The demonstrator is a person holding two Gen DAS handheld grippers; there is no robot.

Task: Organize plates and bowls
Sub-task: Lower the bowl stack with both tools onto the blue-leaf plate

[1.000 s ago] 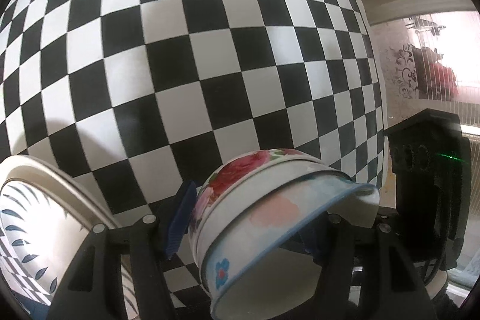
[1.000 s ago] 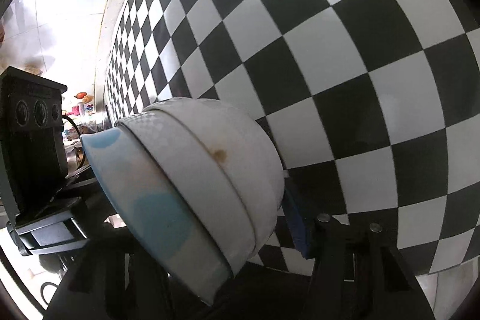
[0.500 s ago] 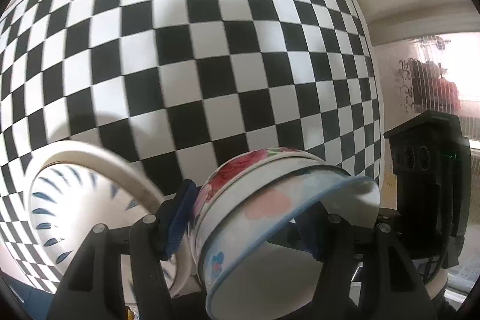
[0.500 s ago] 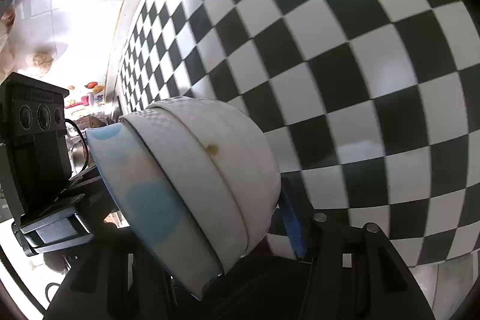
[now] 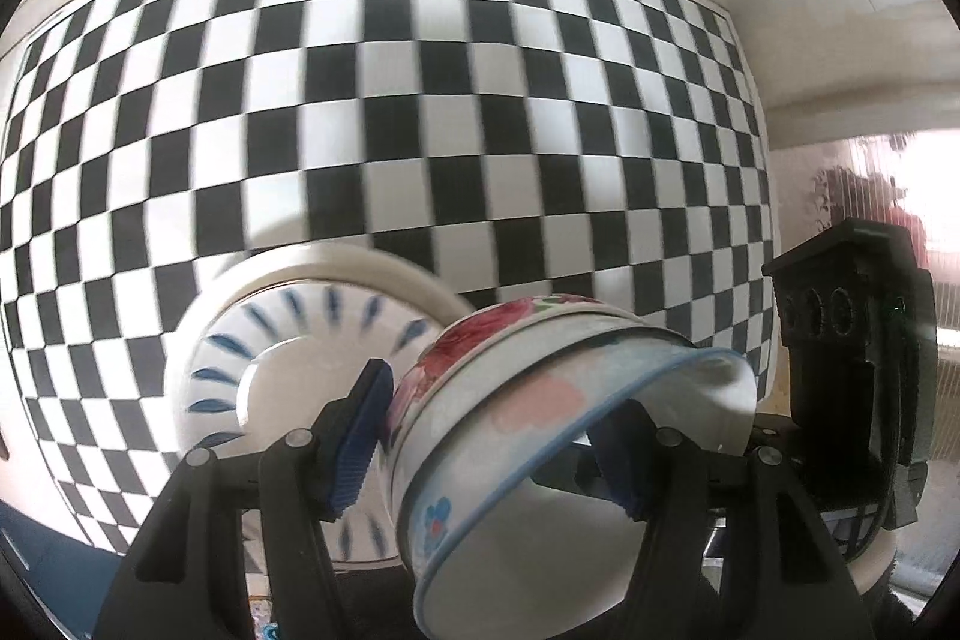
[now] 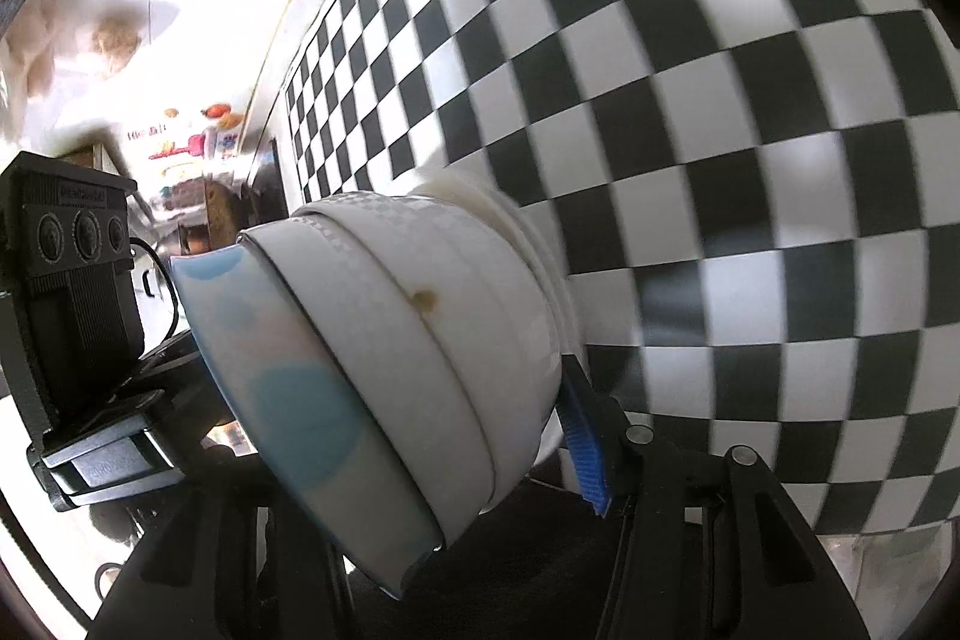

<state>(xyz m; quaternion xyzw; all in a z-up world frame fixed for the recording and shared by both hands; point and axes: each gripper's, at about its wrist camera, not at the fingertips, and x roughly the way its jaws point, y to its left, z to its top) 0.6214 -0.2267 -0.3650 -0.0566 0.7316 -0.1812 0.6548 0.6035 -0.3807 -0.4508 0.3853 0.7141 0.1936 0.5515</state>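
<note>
1. Left hand-held gripper [image 5: 489, 442]: clamped on nested bowls [image 5: 540, 436], tilted above checkered bench [image 5: 420, 100].
2. Right hand-held gripper [image 6: 420, 454]: clamped on same stack.
3. Blue-leaf plate [image 5: 288, 340]: behind stack.

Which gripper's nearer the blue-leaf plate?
Left. The left gripper, shut on the bowl stack, has the blue-leaf plate just beyond its fingers. The right gripper grips the stack's far side.

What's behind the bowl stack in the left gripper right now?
Behind the bowl stack held by the left gripper sits a white plate with blue leaf marks on the checkered cloth. The stack covers the plate's right side, so nothing there shows.
</note>
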